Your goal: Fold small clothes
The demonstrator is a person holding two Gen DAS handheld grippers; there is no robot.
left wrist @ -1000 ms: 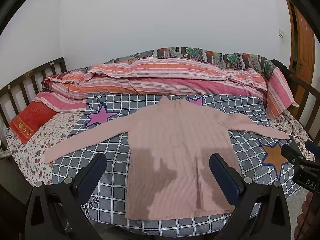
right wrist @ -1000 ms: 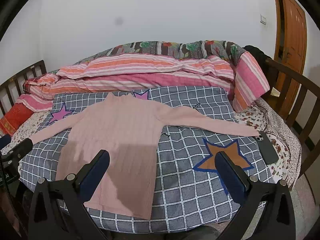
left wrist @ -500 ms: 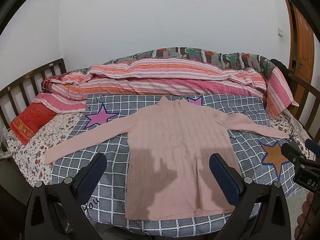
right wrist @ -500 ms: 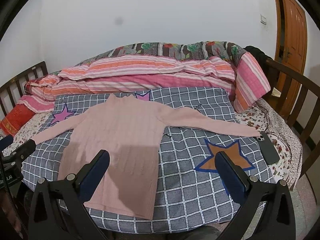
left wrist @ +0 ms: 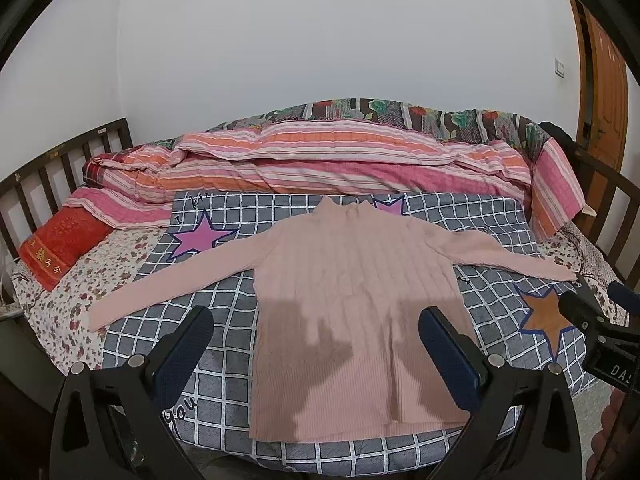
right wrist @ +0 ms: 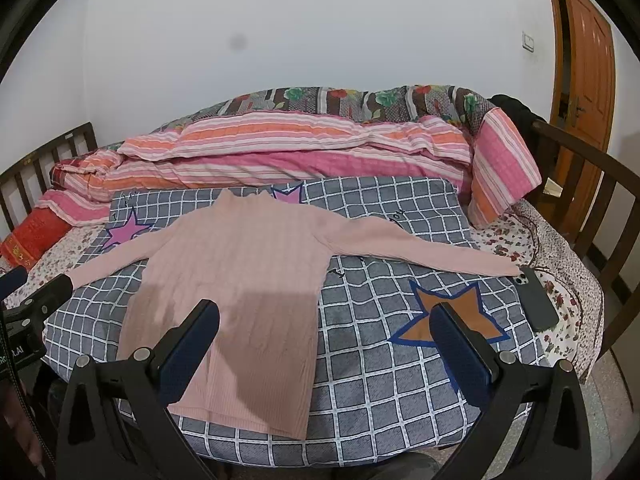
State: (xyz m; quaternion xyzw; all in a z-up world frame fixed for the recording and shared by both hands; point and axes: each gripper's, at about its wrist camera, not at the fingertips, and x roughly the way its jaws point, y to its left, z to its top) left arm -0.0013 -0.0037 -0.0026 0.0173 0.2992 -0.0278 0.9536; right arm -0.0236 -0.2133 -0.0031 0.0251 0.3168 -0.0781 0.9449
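Note:
A pink ribbed sweater [left wrist: 352, 304] [right wrist: 244, 292] lies flat on the grey checked blanket [left wrist: 224, 376] [right wrist: 372, 364], both sleeves spread out sideways, collar towards the wall. My left gripper [left wrist: 316, 328] hovers open above the sweater's lower half, nothing between its fingers. My right gripper [right wrist: 326, 316] stands open over the sweater's right hem side and the blanket, also holding nothing. Each gripper shows at the edge of the other's view.
A striped pink and orange quilt [left wrist: 320, 164] is bunched along the back. A red pillow [left wrist: 64, 248] lies at the left. A dark phone [right wrist: 538, 298] rests by the right sleeve end. Wooden bed rails [right wrist: 600, 200] stand at both sides, a door [right wrist: 588, 80] at right.
Both views have shifted only slightly; the sweater has not moved and both grippers stay open.

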